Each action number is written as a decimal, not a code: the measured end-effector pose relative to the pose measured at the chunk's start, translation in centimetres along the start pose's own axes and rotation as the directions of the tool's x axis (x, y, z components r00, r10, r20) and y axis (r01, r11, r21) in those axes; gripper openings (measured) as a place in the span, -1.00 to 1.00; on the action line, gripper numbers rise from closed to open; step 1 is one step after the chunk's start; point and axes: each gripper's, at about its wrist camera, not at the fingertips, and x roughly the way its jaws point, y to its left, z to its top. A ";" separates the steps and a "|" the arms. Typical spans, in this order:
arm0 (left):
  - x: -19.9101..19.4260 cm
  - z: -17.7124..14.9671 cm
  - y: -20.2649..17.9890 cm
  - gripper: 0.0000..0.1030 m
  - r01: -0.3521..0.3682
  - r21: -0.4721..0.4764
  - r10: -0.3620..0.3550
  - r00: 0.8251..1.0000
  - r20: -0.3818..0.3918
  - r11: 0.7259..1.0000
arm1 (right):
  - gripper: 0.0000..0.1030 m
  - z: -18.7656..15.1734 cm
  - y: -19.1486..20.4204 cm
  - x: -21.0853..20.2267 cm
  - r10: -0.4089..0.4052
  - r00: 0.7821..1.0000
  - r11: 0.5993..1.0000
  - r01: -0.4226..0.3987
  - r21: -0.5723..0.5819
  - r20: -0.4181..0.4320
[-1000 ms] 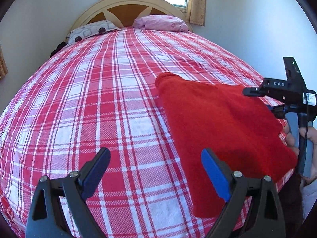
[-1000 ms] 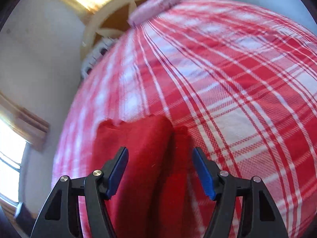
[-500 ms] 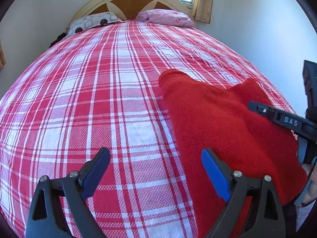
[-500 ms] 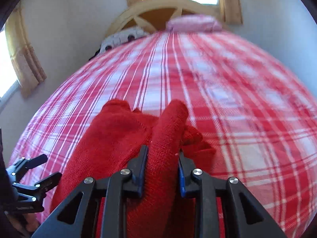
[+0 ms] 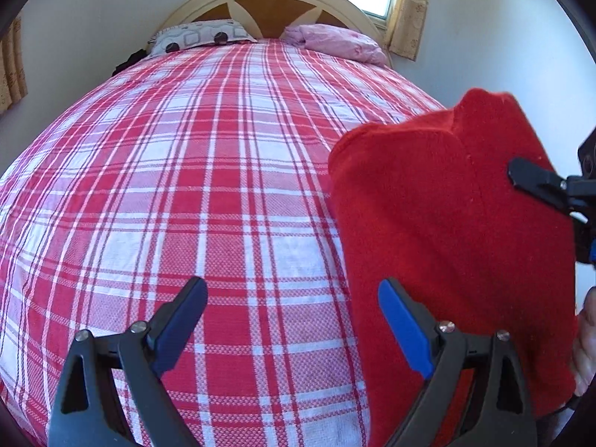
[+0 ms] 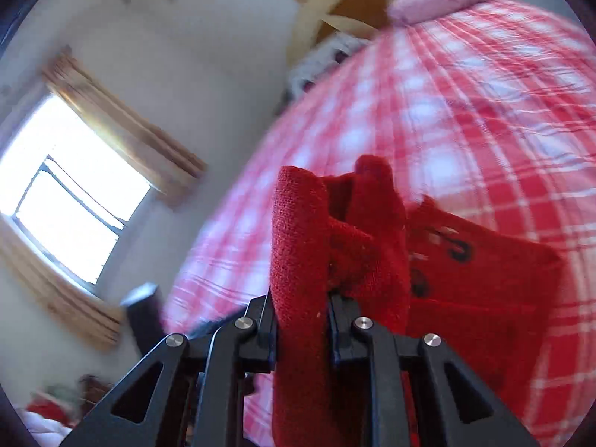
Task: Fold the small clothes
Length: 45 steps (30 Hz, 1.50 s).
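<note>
right gripper (image 6: 301, 309) has just been closing and is now clamped on a bunched ridge of the small red knitted garment (image 5: 447, 223), lifting that edge above the red-and-white plaid bedsheet (image 5: 186, 186); rest of the garment lies near the bed's right side. left gripper (image 5: 294, 320) hovers beside it, jaws apart, nothing between them. risk, as i judge it: the pinch takes several layers, so the knit may rise as a lump or slip out and fold crooked.

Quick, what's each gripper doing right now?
Left gripper: open, holding nothing.
Right gripper: jaws just closed, shut on the red garment.
</note>
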 end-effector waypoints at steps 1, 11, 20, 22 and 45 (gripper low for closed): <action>-0.2 0.1 0.1 0.85 0.003 -0.005 -0.003 1.000 0.002 1.000 | -0.61 0.0 -1.3 -0.2 0.008 1.000 0.999 -0.009 0.047 0.025; 0.6 0.0 -3.5 0.85 0.026 0.125 -0.027 1.000 0.007 0.992 | -0.63 -5.1 -12.0 -3.1 -0.145 0.986 0.945 0.112 0.309 0.086; -0.4 -1.4 -3.6 0.86 0.036 0.143 -0.037 0.999 0.003 0.989 | 0.38 -3.8 -8.2 -7.9 -0.282 0.946 0.951 0.253 0.180 0.162; -0.4 -1.6 -3.3 0.86 0.033 0.129 -0.033 0.999 0.002 0.991 | 0.44 -5.5 -4.9 -9.6 -0.318 0.926 0.948 0.305 0.092 0.205; -1.8 -6.7 -6.0 0.95 -0.072 0.310 0.064 0.997 0.036 0.948 | -0.87 -16.4 -2.8 -7.6 -0.443 0.896 0.890 0.444 0.102 -0.042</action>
